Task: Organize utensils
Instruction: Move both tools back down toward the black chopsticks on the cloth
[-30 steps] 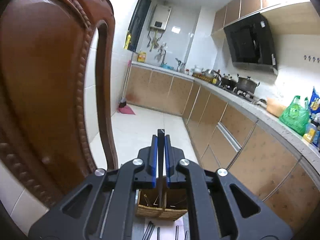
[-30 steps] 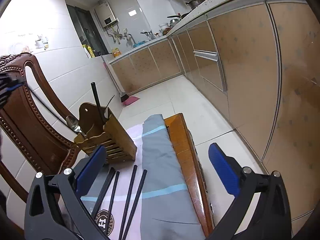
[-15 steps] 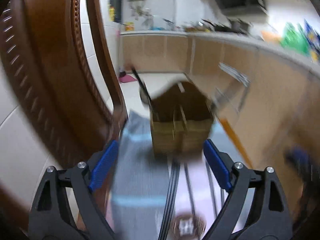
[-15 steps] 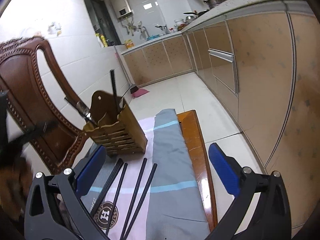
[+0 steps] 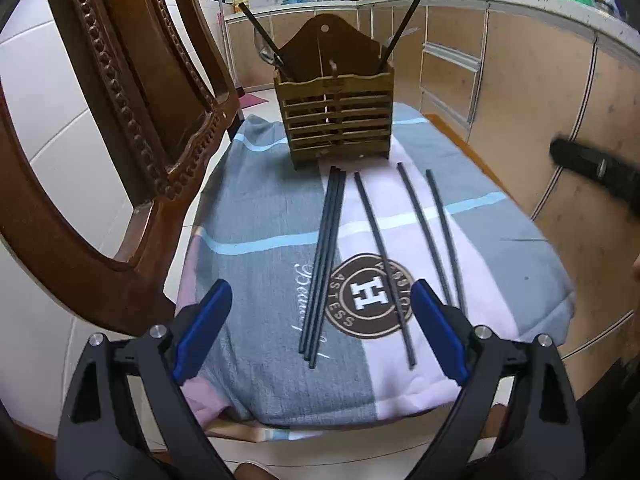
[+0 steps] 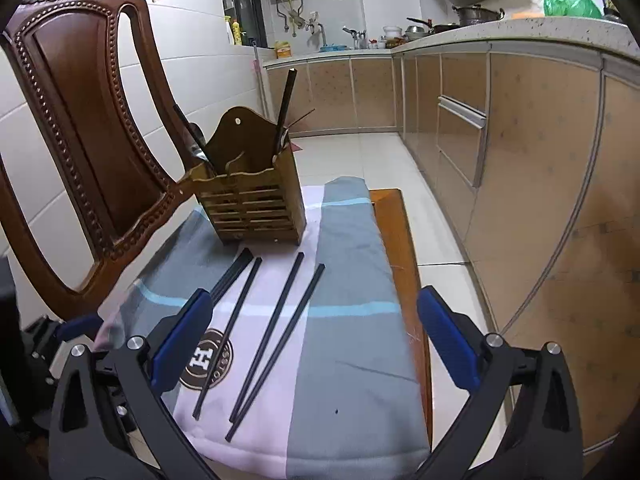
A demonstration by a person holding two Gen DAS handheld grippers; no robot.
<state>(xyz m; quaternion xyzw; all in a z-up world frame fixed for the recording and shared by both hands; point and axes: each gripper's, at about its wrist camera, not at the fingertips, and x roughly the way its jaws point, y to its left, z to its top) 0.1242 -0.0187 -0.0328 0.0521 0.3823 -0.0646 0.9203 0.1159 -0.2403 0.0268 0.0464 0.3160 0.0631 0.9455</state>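
both left gripper (image 5: 320, 330) and right gripper (image 6: 314, 338) jaws wide, above loose chopsticks (image 5: 326, 260).

A carved wooden chair (image 6: 84, 128) stood beside the cloth-covered table (image 5: 256, 208); pots (image 6: 474, 14) and a green bag (image 6: 570, 0) sat on the counter (image 6: 520, 28).
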